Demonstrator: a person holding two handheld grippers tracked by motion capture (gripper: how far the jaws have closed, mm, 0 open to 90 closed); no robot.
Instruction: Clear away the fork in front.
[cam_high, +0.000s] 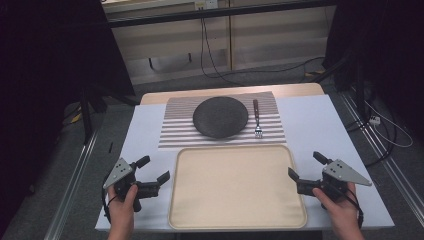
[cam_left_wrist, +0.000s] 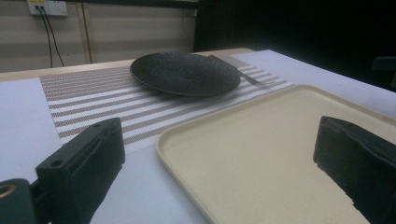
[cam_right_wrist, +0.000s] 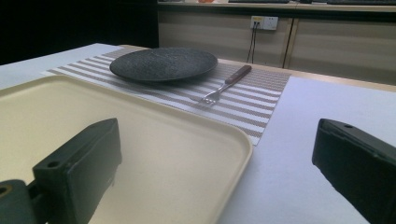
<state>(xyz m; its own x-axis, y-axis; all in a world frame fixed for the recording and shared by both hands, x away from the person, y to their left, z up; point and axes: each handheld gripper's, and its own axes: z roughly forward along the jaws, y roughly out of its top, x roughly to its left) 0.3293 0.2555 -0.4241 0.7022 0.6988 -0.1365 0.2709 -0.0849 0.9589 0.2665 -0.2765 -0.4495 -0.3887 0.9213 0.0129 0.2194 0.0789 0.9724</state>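
On the counter (cam_high: 310, 125), the cream tray (cam_high: 237, 187) lies between the left claw (cam_high: 152, 169) and right claw (cam_high: 306, 166), both gaping open and empty, with the dark plate (cam_high: 220, 116) and fork (cam_high: 257, 119) beyond them.

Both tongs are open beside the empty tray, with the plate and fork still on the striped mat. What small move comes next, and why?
Probably ease the right tongs forward toward the fork. It lies on the striped mat just right of the dark plate, on that hand's side. Both tongs stand open and hold nothing; the left tongs wait beside the beige tray, which is bare.
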